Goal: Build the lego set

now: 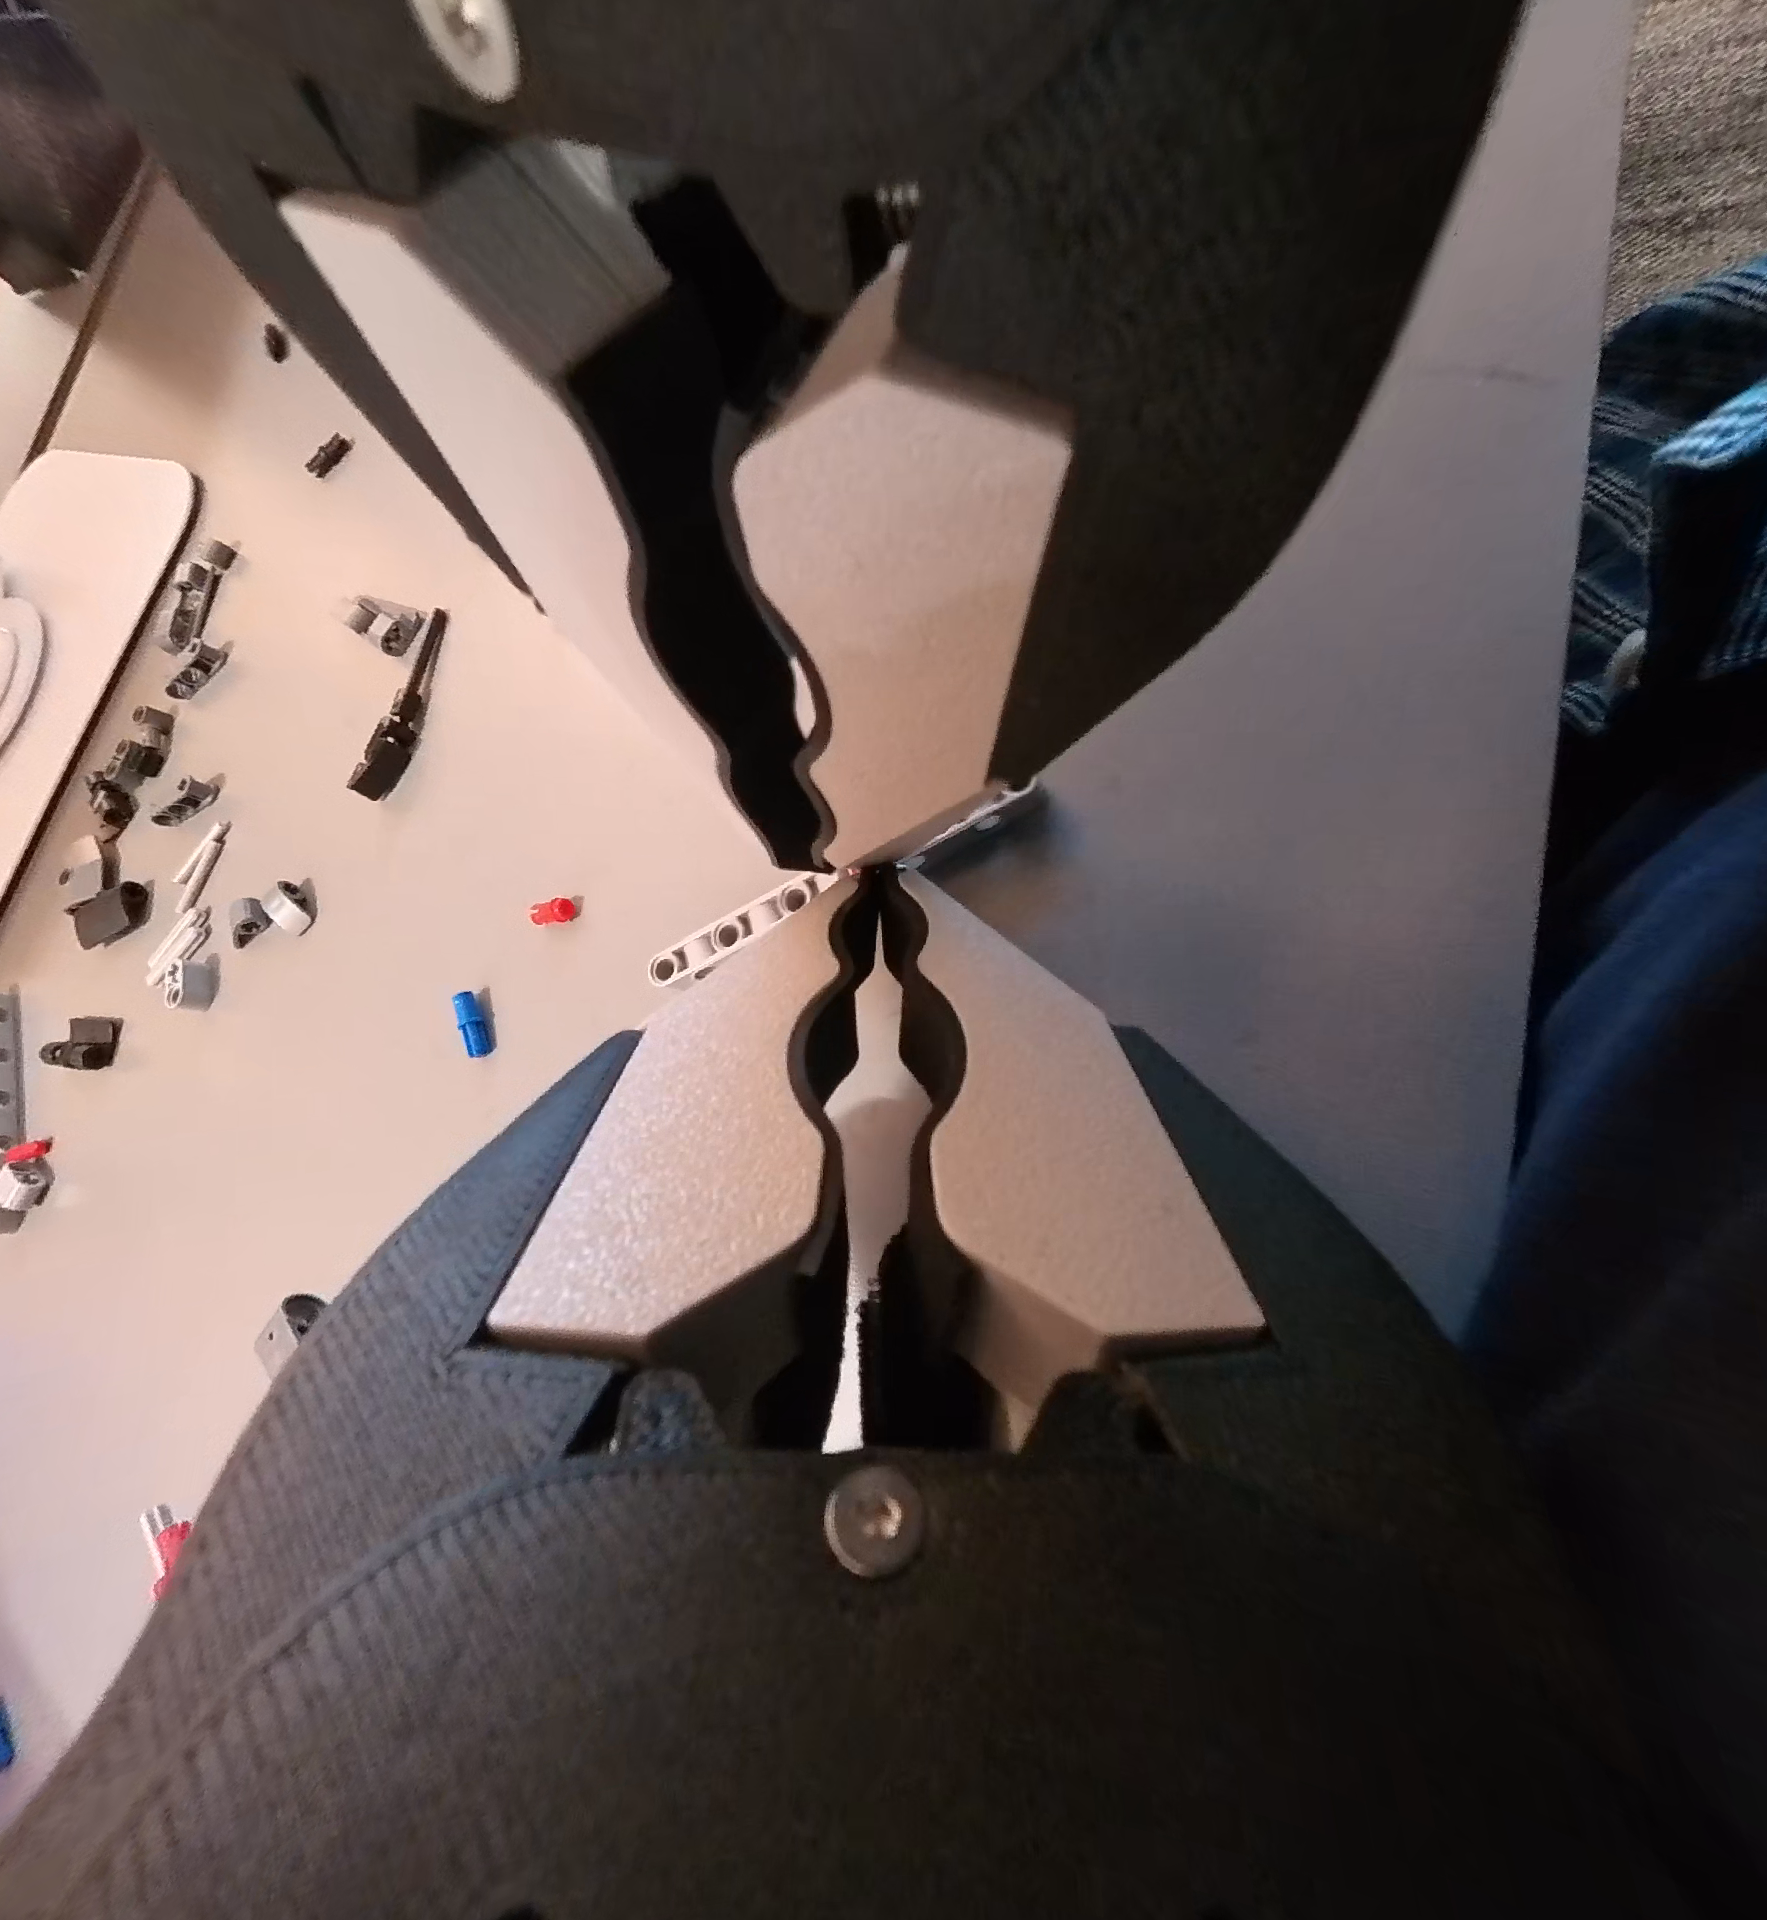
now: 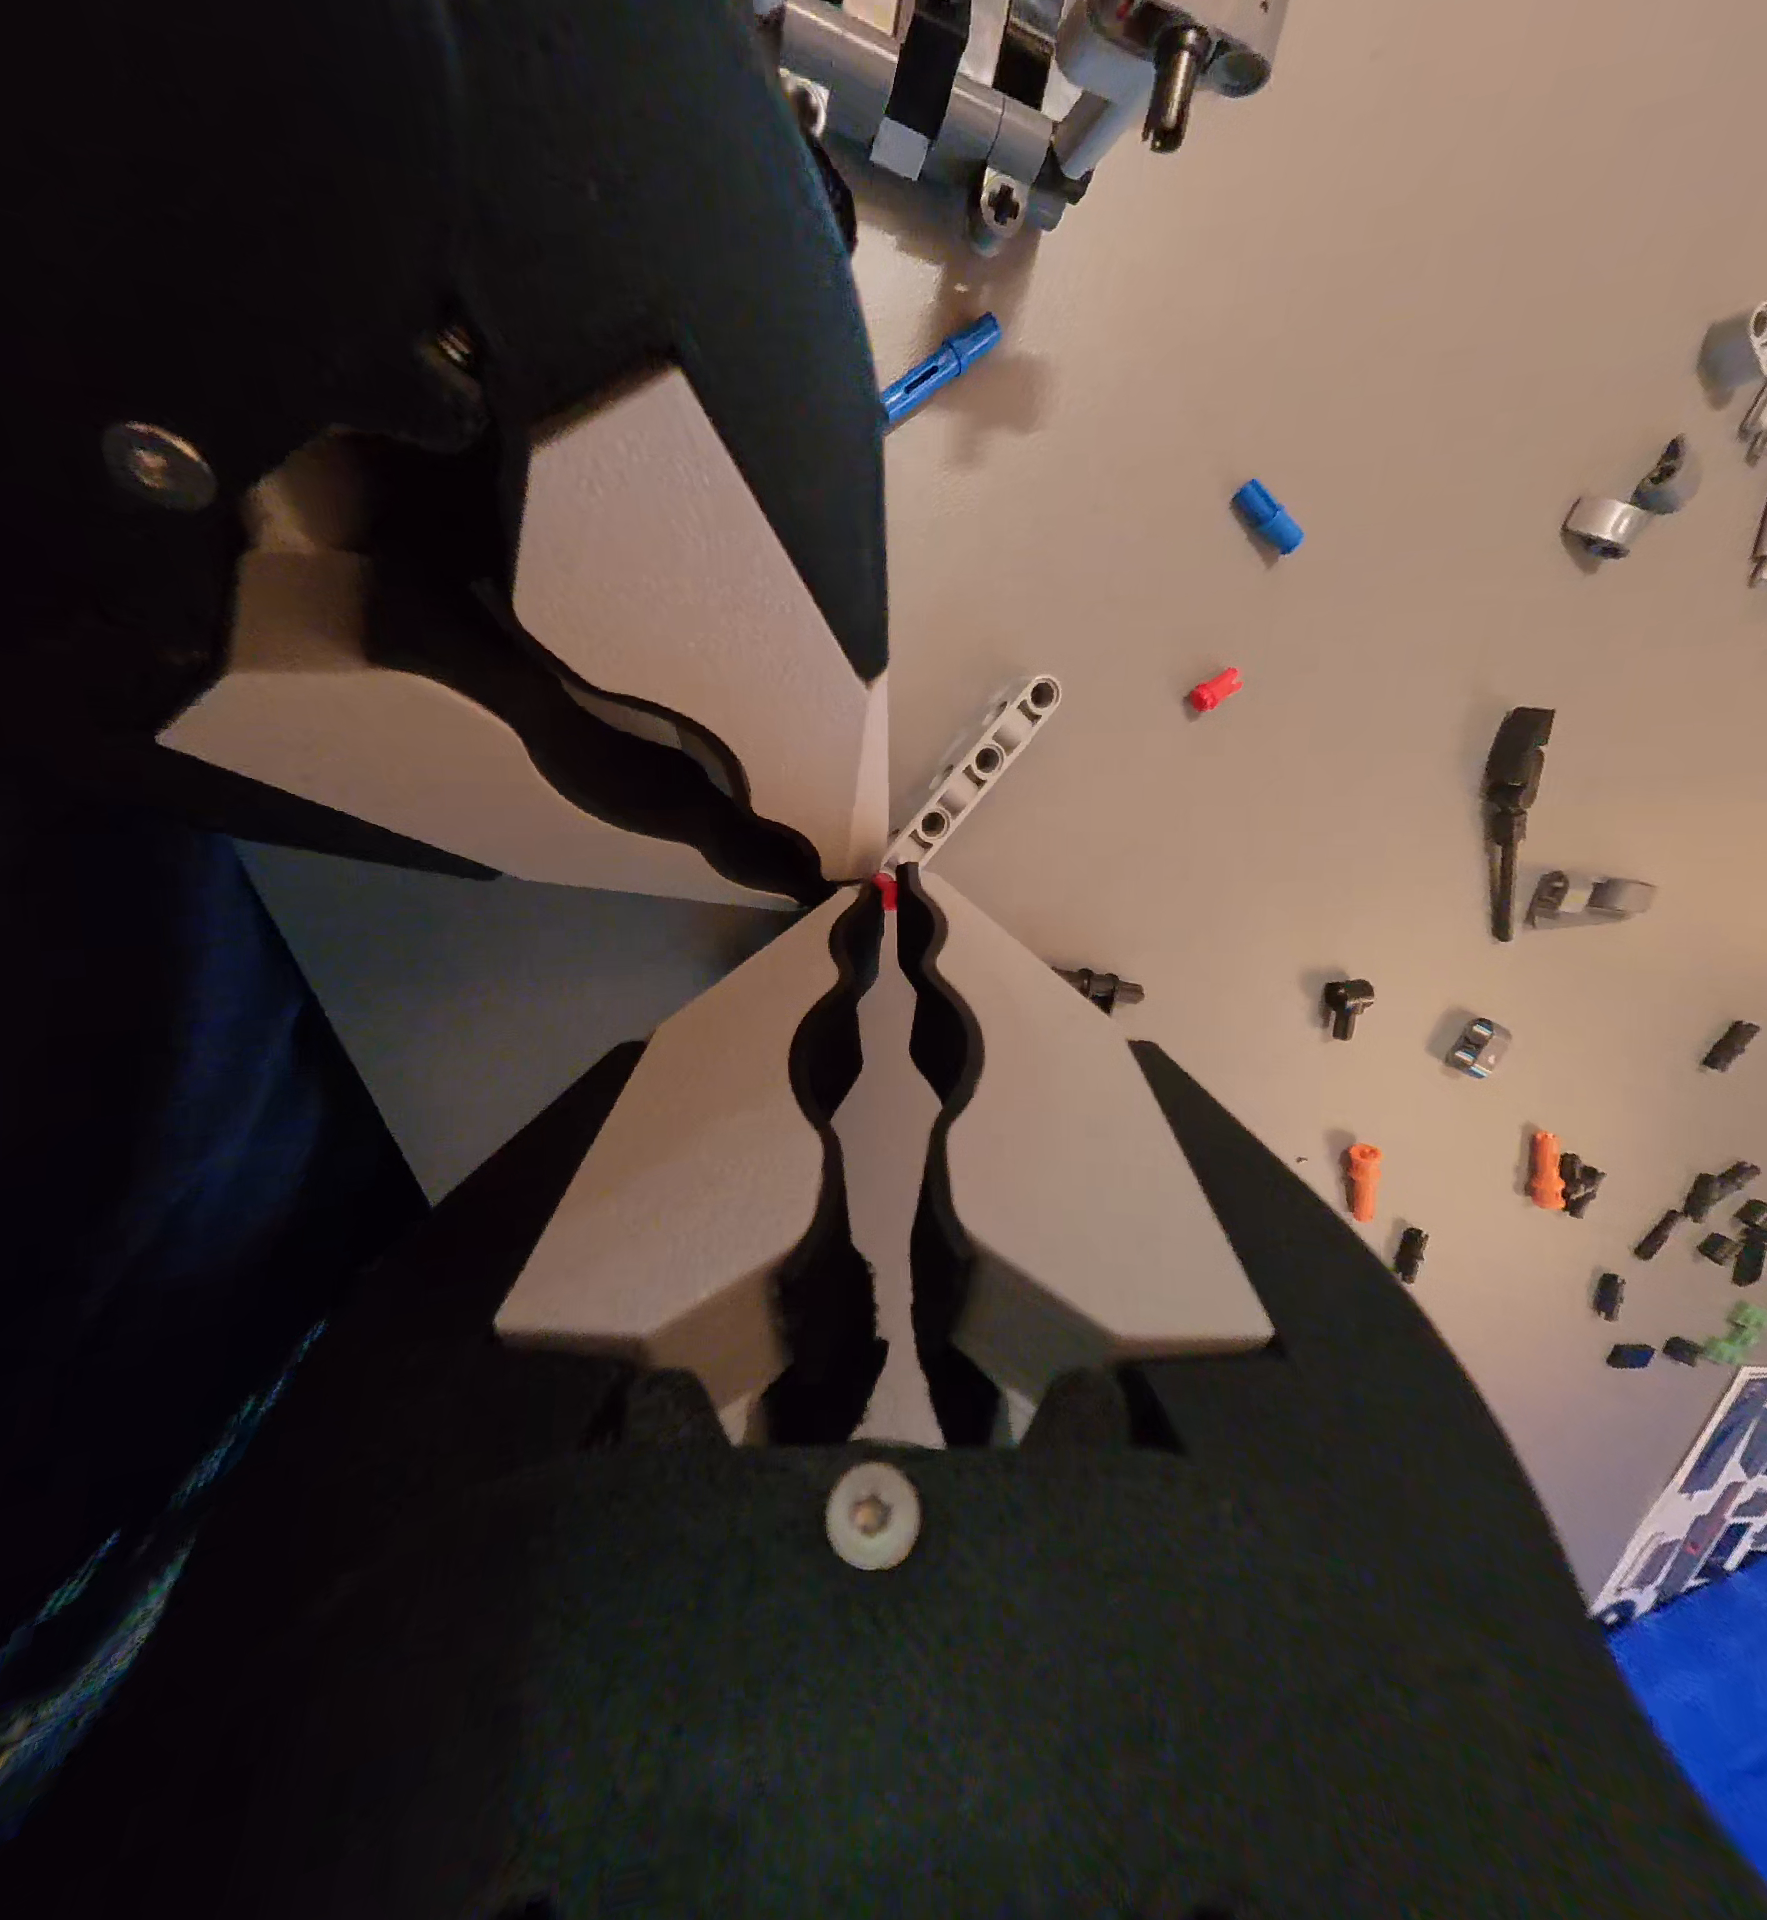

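My two grippers meet tip to tip above the beige table [image 1: 546,1091]. My left gripper [image 1: 874,883] is shut on a light grey beam with holes [image 1: 733,932], pinching it near its middle; both beam ends stick out sideways. In the right wrist view the left gripper comes in from the upper left and one half of the beam [image 2: 983,764] shows. My right gripper [image 2: 887,896] is shut on a small red pin [image 2: 884,891], whose tip is right against the beam. In the left wrist view the right gripper [image 1: 829,857] comes down from above.
Loose parts lie on the table: a red pin [image 2: 1214,689], blue pins [image 2: 1266,514], orange pins [image 2: 1362,1179], a black long piece [image 2: 1513,810], several small black and grey connectors. A part-built model [image 2: 1004,94] stands at the top. A sticker sheet [image 2: 1741,1486] lies lower right. A person's legs [image 1: 1710,1039] are at the table edge. Both grippers' tips are close together, under 4 cm apart.
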### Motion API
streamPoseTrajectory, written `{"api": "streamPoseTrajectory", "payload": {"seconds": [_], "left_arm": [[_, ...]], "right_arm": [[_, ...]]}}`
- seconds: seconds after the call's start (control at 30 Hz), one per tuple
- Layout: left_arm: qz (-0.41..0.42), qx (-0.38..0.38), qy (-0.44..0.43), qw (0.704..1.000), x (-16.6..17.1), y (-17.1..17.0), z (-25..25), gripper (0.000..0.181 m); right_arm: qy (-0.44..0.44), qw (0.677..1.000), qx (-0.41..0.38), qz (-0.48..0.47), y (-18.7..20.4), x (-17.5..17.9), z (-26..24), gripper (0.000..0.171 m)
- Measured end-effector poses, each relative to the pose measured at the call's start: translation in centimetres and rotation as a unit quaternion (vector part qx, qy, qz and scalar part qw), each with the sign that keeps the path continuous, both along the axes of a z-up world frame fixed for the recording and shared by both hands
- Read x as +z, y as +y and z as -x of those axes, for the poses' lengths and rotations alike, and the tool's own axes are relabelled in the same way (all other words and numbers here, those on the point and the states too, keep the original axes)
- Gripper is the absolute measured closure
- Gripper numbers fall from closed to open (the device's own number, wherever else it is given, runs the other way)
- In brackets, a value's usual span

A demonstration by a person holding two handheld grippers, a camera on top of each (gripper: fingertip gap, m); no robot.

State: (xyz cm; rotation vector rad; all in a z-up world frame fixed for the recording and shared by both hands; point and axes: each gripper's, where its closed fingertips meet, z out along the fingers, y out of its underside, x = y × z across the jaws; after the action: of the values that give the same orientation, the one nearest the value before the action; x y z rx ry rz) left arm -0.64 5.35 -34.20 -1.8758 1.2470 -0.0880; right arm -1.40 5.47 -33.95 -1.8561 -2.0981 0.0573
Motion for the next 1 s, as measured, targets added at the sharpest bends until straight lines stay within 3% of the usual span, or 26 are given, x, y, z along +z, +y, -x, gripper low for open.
{"api": "streamPoseTrajectory", "payload": {"seconds": [0.6,0.8,1.0], "left_arm": [[0.016,-0.007,-0.01,1.0,-0.2,-0.1,-0.1,0.181],[0.025,-0.007,-0.003,1.0,-0.5,-0.1,-0.1,0.181],[0.033,-0.007,-0.013,0.999,-0.3,-0.1,-0.2,0.181]], "right_arm": [[-0.033,0.999,0.0,0.038,-0.1,-0.4,0.0,0.171],[0.013,0.997,-0.033,0.07,0.2,-0.2,0.0,0.171],[0.058,0.99,-0.069,0.107,0.5,0.8,-0.9,0.159]]}}
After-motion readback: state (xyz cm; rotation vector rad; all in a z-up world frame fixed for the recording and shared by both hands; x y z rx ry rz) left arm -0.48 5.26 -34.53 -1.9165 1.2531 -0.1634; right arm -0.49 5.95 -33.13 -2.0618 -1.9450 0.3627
